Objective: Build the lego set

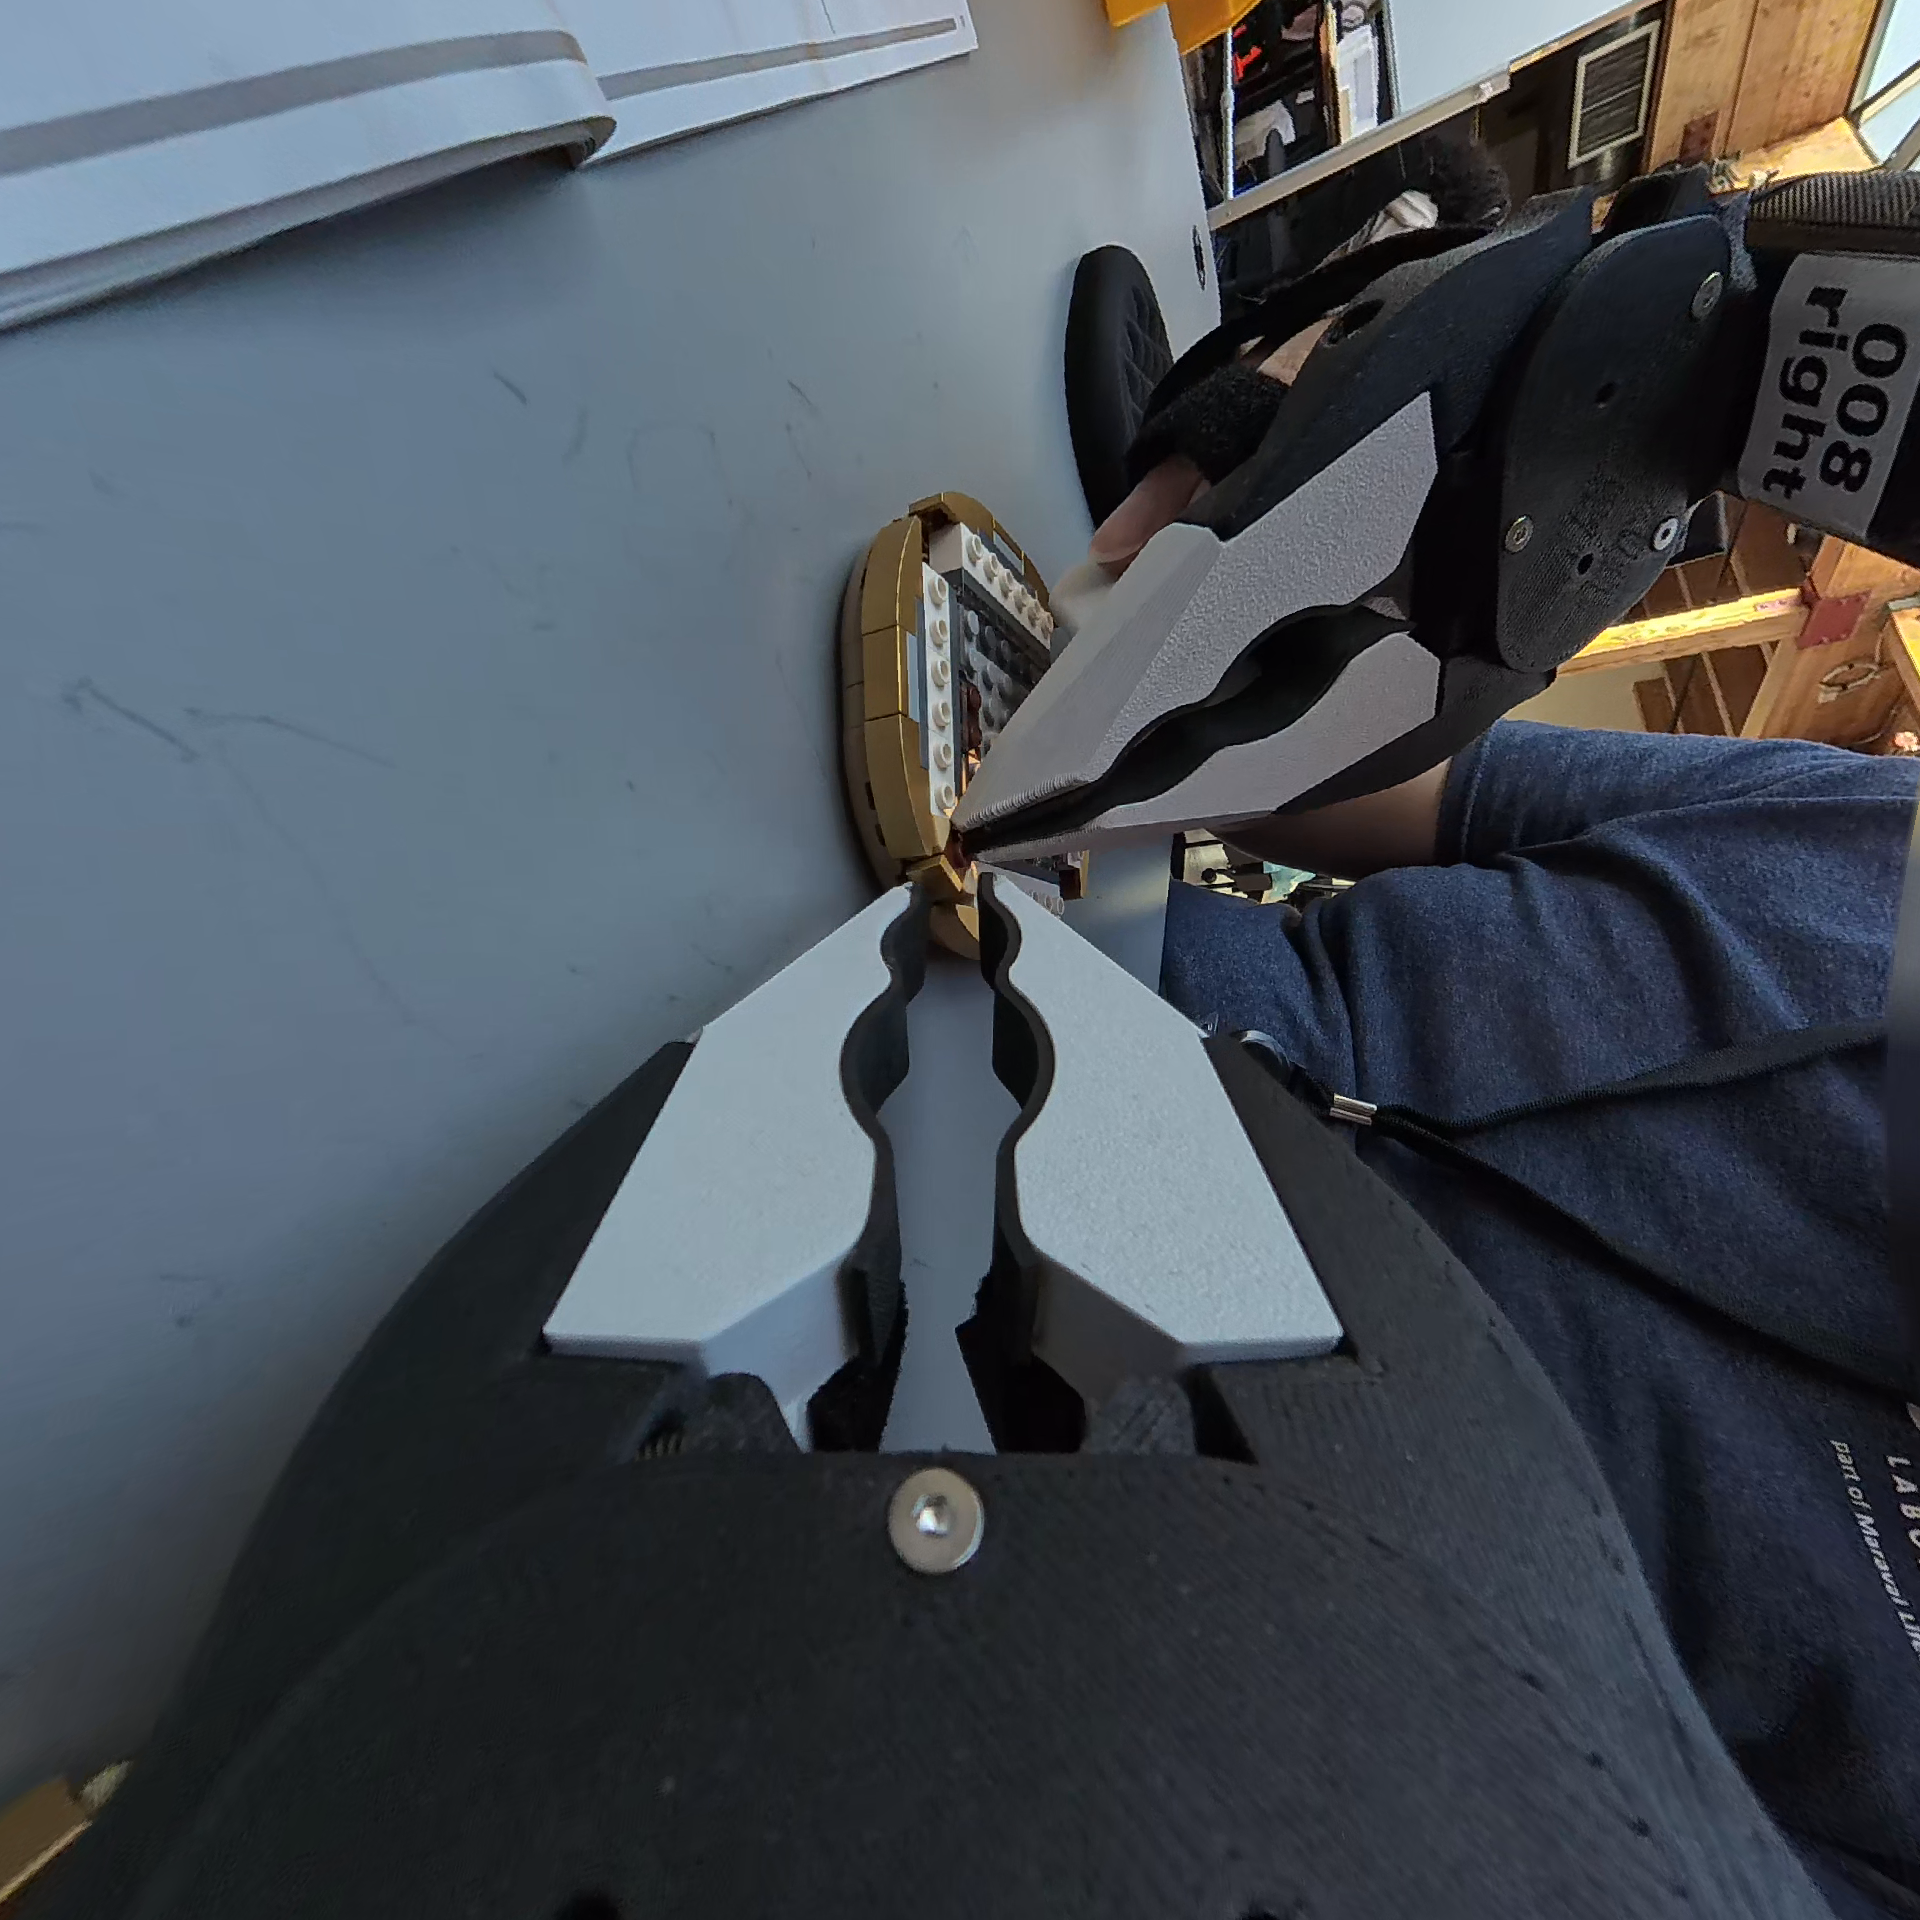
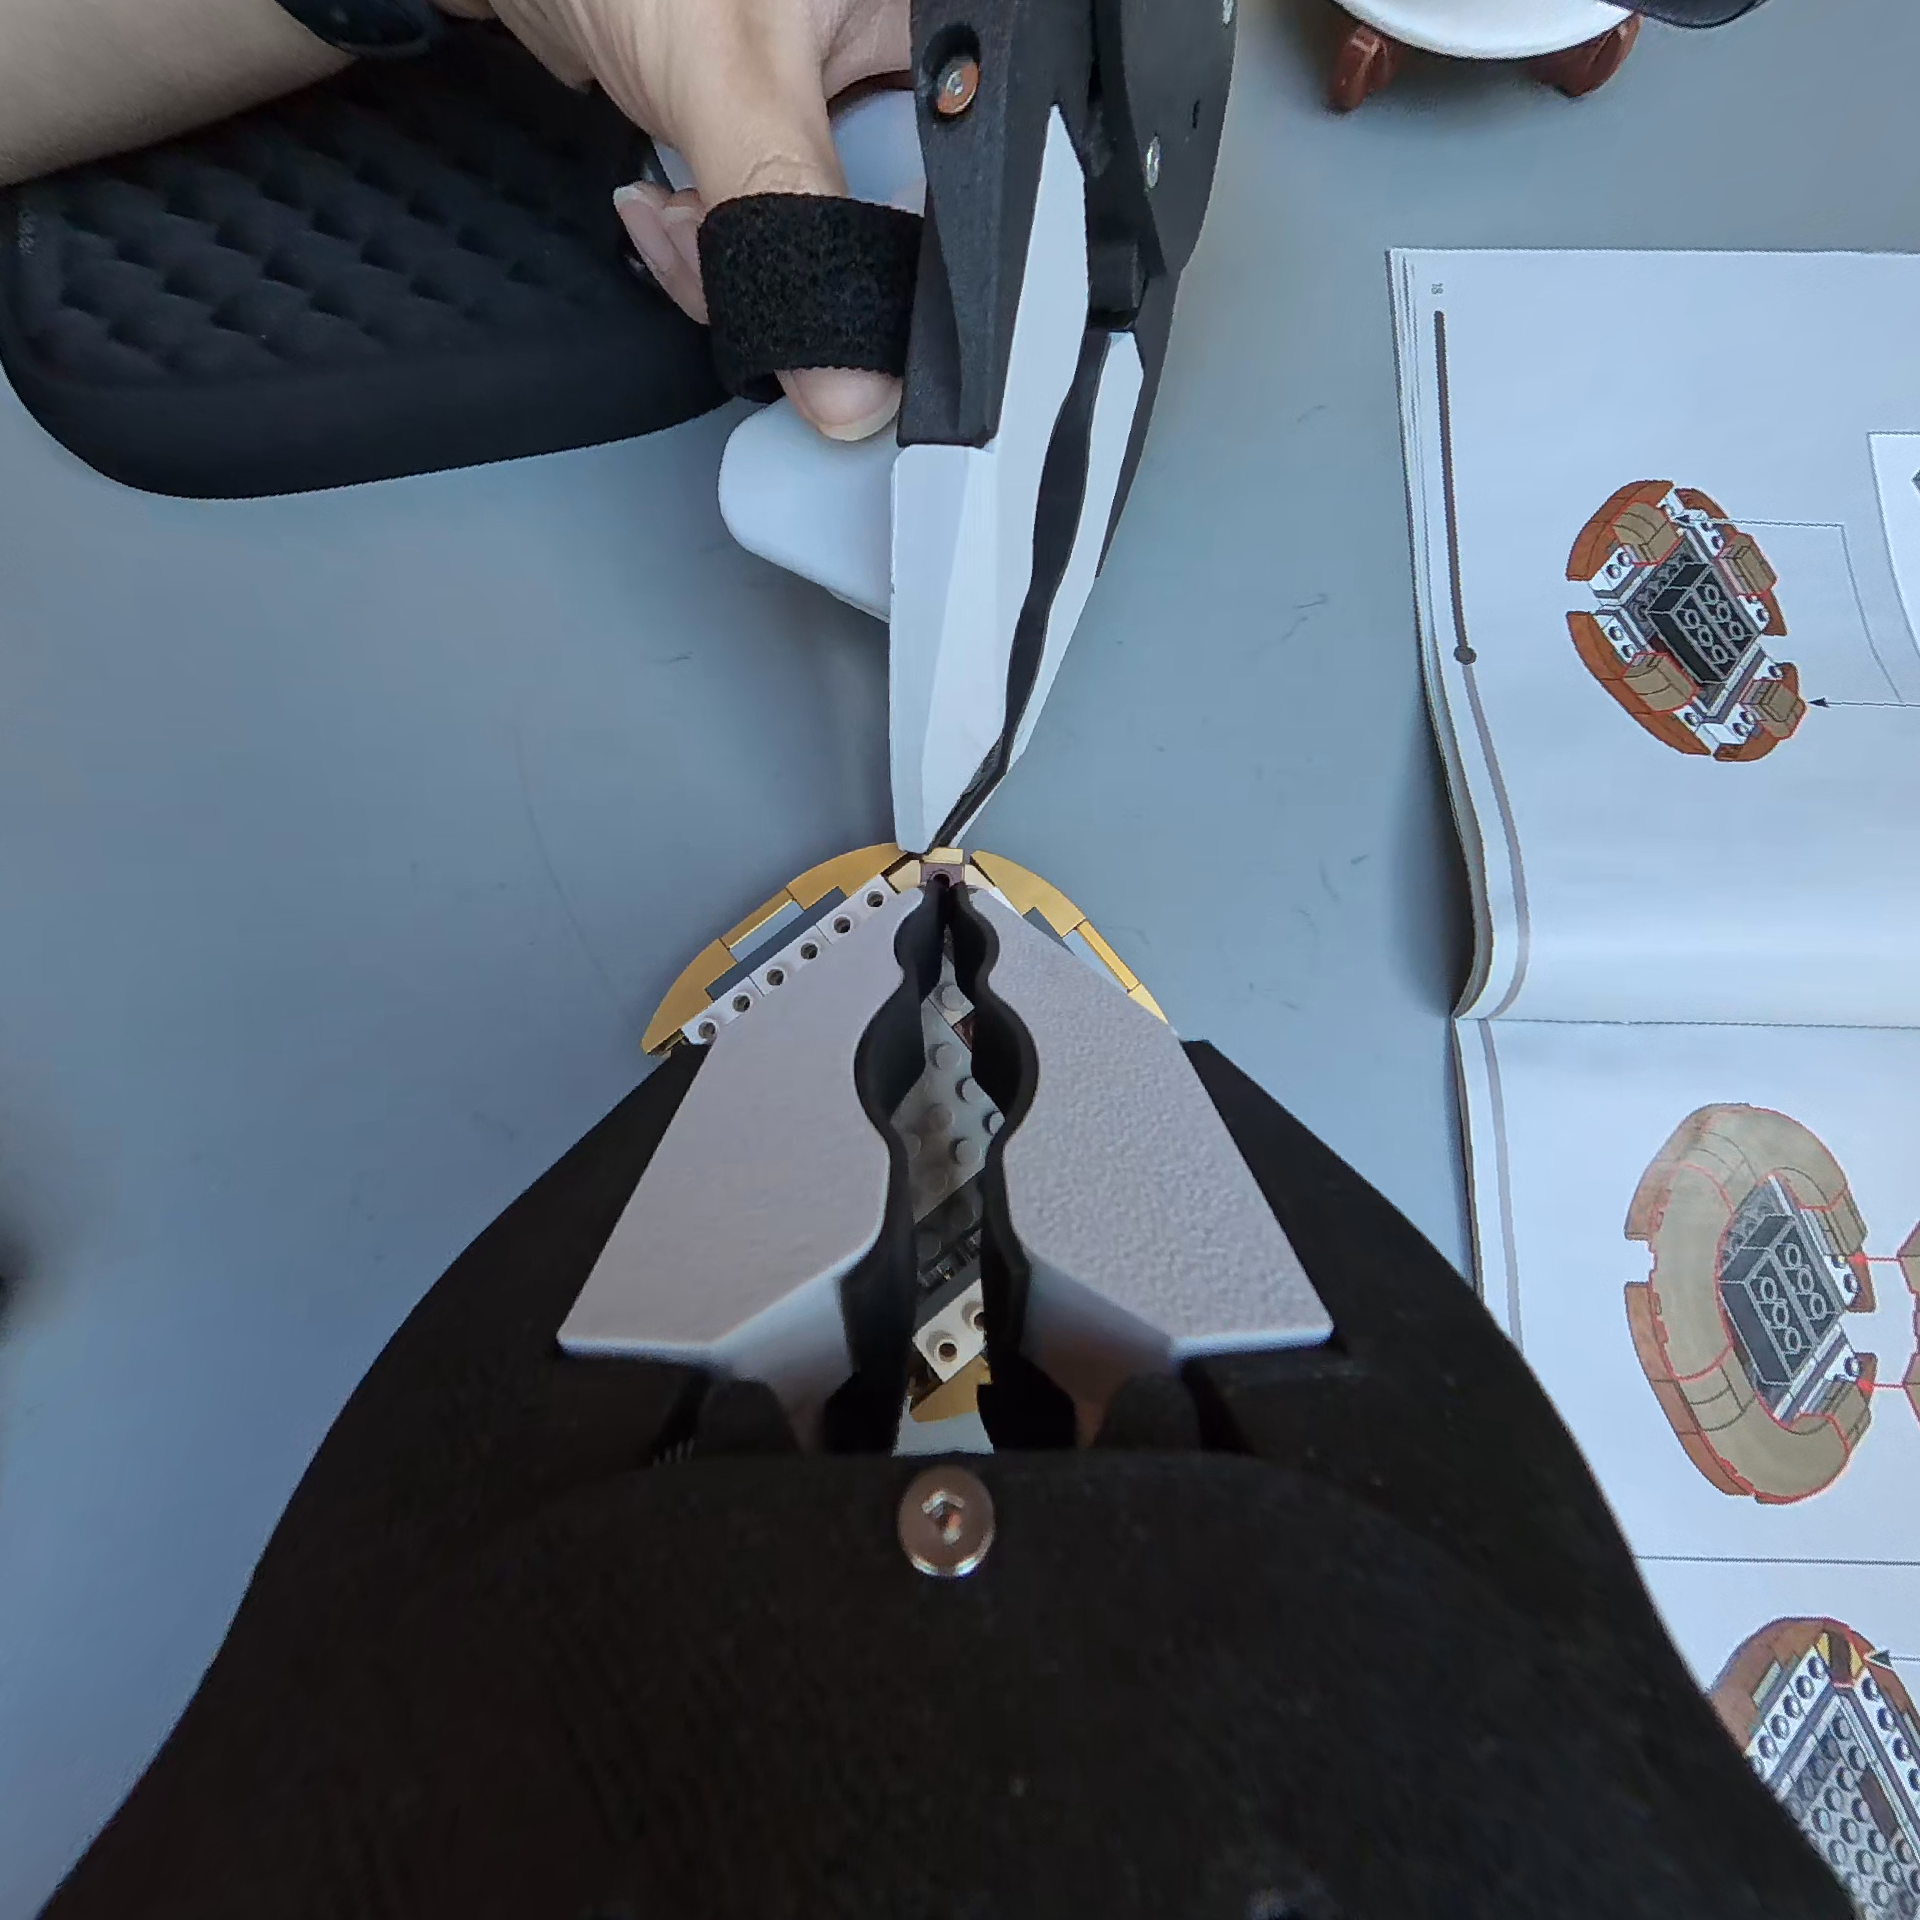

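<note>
Lego model, a round flat build with shiny gold curved edge pieces and white and grey studded bricks inside [image 1: 914, 686], lies on the grey table [image 1: 416, 623] in the left wrist view. The left claw [image 1: 948, 894] has its two white fingers a little apart, with the gold rim piece at the near end of the model between the tips. It looks like it pinches the rim so the model cannot slide, but I cannot tell for sure that both tips touch. The right claw [image 1: 961, 826] comes in from the right, tips almost closed on a tiny dark brown piece right at that rim. A white booklet [image 1: 312, 114] lies far left.

In the right wrist view, the right claw [image 2: 940, 883] reaches over the model [image 2: 769, 951], tips nearly together on the small brown piece with a hole [image 2: 941, 879] at the far rim. The left claw [image 2: 930, 844] meets it from the far side, likely to push back while the piece is pressed in. The open booklet with build pictures [image 2: 1662, 883] lies to the right, easy to look at.
</note>
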Demonstrator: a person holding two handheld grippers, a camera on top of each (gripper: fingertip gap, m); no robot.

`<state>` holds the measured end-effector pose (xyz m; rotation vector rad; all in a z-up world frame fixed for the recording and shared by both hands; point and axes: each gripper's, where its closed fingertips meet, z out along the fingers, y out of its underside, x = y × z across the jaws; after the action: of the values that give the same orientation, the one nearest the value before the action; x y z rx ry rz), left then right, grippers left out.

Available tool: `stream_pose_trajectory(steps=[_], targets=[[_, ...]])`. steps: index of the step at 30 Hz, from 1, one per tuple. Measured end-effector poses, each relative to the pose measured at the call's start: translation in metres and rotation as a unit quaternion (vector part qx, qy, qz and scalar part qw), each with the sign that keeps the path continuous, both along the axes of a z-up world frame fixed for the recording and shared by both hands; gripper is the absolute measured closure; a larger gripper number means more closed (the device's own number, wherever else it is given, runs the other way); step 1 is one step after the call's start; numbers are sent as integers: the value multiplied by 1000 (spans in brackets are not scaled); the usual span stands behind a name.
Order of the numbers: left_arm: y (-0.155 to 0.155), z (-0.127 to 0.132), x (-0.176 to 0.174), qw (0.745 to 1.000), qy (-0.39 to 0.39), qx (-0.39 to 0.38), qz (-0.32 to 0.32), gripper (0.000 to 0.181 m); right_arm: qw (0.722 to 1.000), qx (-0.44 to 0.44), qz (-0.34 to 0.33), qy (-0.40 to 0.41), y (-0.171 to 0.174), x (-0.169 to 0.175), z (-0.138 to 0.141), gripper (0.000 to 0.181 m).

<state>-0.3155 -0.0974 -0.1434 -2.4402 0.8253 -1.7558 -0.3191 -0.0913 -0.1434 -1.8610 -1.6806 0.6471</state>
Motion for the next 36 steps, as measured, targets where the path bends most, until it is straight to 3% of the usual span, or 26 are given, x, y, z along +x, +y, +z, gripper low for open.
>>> stream_pose_trajectory(steps=[32, 36], targets=[[3, -2, -2, 1000, 3, -8, 16, 175, 1000, -7, 6, 8, -3, -2, 0, 181], [4, -1, -3, 1000, 1, -6, 20, 174, 1000, -2, 3, 25, 1, -1, 10, 178]])
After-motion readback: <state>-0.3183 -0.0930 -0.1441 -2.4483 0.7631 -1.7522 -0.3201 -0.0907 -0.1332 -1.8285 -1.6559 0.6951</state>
